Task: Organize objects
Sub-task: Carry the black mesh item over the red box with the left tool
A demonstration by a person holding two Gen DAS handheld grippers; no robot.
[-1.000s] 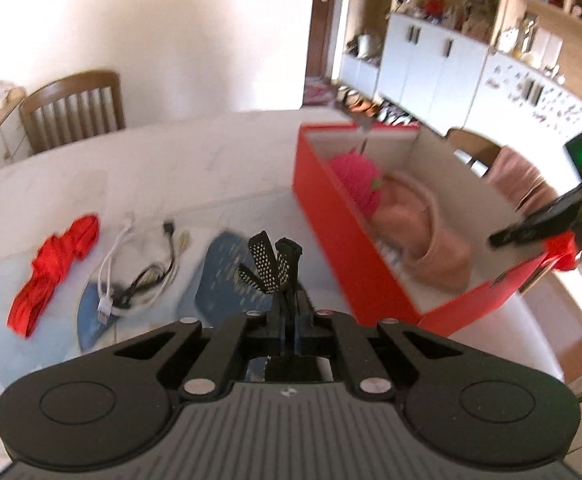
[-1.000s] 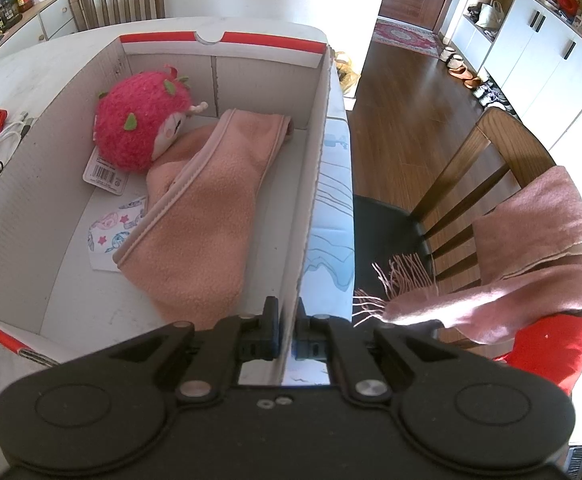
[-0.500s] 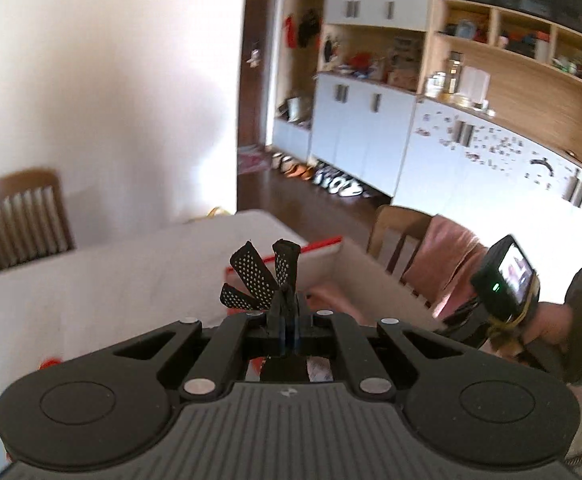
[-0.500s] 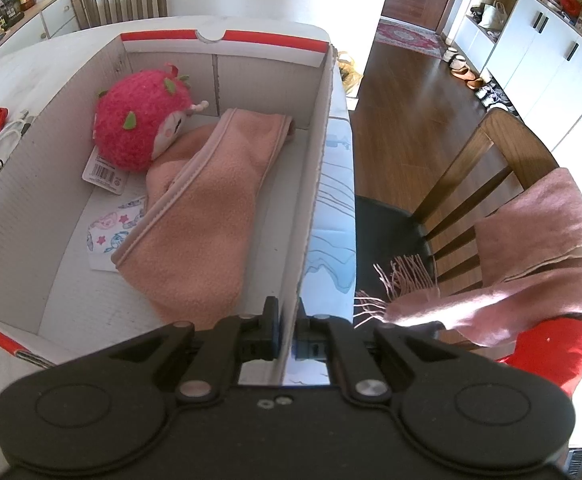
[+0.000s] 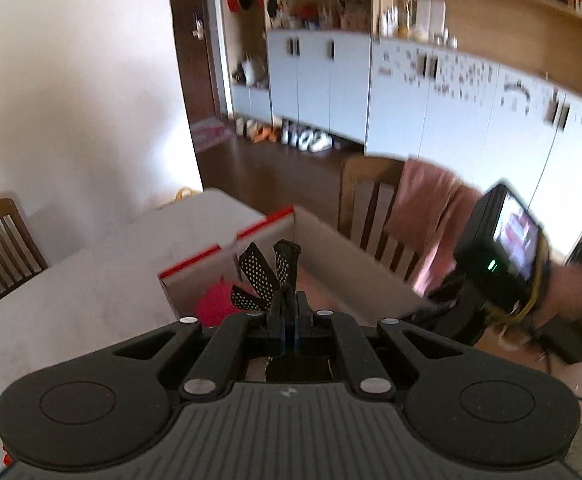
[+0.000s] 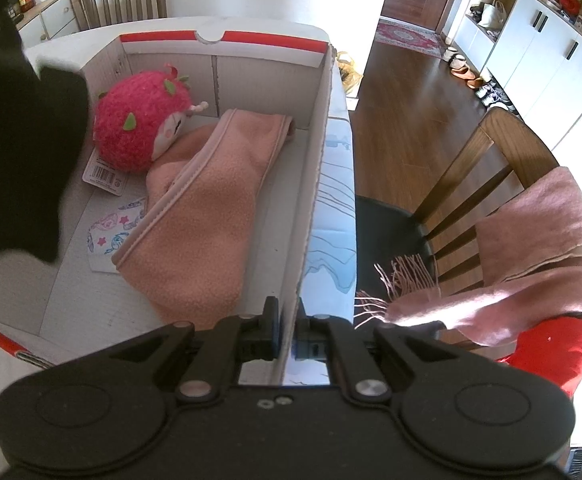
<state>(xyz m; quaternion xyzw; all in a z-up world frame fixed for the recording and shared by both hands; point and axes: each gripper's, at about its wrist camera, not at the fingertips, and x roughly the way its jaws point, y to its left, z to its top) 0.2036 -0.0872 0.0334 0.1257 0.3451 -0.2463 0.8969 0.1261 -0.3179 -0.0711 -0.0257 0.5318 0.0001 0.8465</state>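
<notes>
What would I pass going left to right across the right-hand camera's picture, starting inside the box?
Pink plush toy → peach fleece cloth → box's right wall → wooden chair → pink scarf.

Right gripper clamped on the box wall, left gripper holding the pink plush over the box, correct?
Not quite: the left gripper holds a black perforated strap. The pink plush already lies in the box, per the right wrist view. Right gripper does clamp the wall.

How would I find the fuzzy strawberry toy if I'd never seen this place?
Look on the white table for the open cardboard box with red edges. The toy sits in its far corner beside a folded pink fleece. It's the only round, bright pink thing, dotted with little green leaves.
</notes>
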